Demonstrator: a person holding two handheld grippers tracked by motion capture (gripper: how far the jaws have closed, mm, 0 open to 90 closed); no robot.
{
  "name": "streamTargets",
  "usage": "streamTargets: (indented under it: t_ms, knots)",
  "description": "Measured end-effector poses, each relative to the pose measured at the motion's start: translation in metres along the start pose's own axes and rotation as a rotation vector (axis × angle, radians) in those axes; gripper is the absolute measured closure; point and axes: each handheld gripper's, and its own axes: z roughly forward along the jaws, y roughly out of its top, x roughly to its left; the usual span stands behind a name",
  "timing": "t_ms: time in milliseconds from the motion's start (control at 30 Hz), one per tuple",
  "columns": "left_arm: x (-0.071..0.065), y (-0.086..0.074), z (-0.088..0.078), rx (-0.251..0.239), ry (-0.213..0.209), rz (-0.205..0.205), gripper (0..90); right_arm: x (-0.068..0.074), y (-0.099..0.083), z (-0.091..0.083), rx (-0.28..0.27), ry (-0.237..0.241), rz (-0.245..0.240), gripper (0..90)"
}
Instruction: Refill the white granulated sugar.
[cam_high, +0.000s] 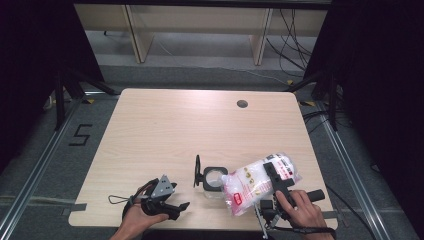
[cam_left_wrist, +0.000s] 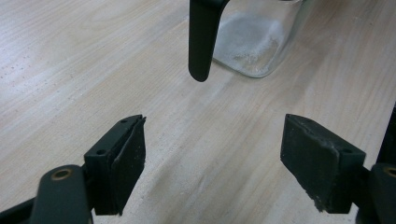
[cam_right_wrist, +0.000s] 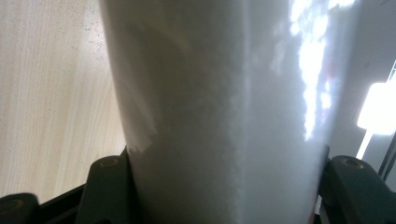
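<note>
A clear glass jar (cam_high: 214, 184) stands near the table's front edge, its black hinged lid (cam_high: 197, 171) flipped up on the left. My right gripper (cam_high: 273, 176) is shut on a plastic bag of white powder (cam_high: 250, 184), held tilted just right of the jar and touching or overlapping its side. In the right gripper view the bag (cam_right_wrist: 224, 116) sits between both jaws. My left gripper (cam_high: 180, 210) rests open at the front left, pointing towards the jar. In the left gripper view its pads (cam_left_wrist: 130, 158) stand wide apart over bare wood, with the lid (cam_left_wrist: 201, 37) and jar (cam_left_wrist: 254, 42) ahead.
The light wooden table (cam_high: 165, 125) has a round cable hole (cam_high: 242, 104) at the back right. Dark stands rise on both sides of the table. Wooden furniture legs and cables are on the floor beyond it.
</note>
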Motion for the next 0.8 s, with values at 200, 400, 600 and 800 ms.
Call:
streamTargets:
  t_ms: [200,400,600,800]
  knots:
    - [0.0007,0.0000,0.0001,0.002,-0.001,0.009,21.8,0.0003,0.0000,0.0002,-0.002,0.001,0.002,41.7]
    - [0.0004,0.0000,0.0001,0.002,0.001,0.004,21.8,0.0010,-0.0006,0.0008,-0.011,-0.010,0.006,41.8]
    - [0.0008,0.0000,0.0001,0.000,0.000,0.006,21.8,0.0004,-0.0010,0.0004,-0.002,-0.003,0.013,41.8]
    - [-0.0008,-0.0005,0.0003,-0.002,0.003,-0.021,21.8,0.0020,-0.0010,-0.0001,-0.001,-0.004,0.030,41.8]
